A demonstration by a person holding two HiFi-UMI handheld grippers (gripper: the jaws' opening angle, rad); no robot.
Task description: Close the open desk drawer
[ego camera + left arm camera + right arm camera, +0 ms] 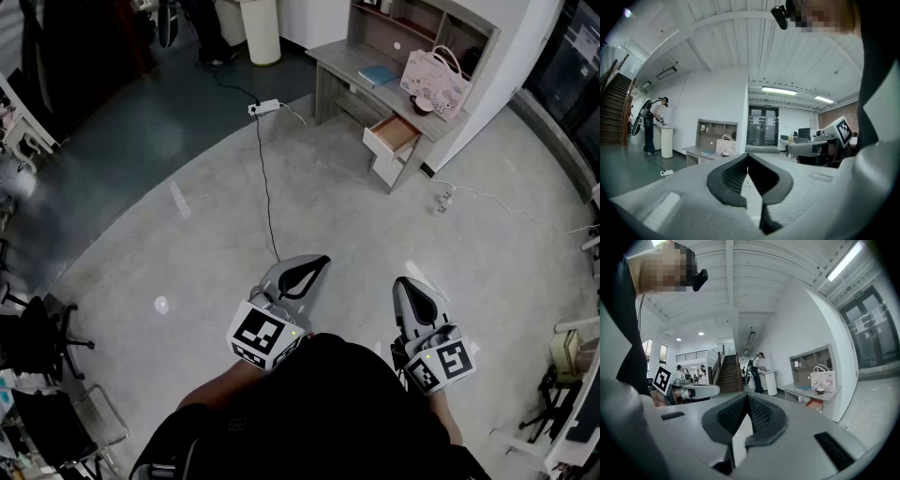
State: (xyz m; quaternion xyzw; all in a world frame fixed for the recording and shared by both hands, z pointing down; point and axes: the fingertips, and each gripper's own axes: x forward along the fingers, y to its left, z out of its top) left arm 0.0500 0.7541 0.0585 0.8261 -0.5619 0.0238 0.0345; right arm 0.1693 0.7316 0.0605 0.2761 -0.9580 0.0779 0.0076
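Note:
The grey desk [349, 62] stands far ahead at the upper right, against a white wall. Its top drawer [392, 134] is pulled out, the wooden inside showing. In the right gripper view the desk [811, 391] and the drawer [814, 403] sit at the right, well beyond the jaws. Low in the head view, close to the person's body, are my left gripper [316, 265] and my right gripper [404, 284]. Both point level toward the desk and are shut, nothing between the pads. Seen from the left gripper, the desk [708, 150] lies left of the jaws.
A pink bag [435, 80], a blue book [379, 74] and a cup rest on the desk. A black cable runs across the floor to a power strip [265, 107]. A white bin [261, 33] stands at the back. Black chairs [37, 337] crowd the left edge.

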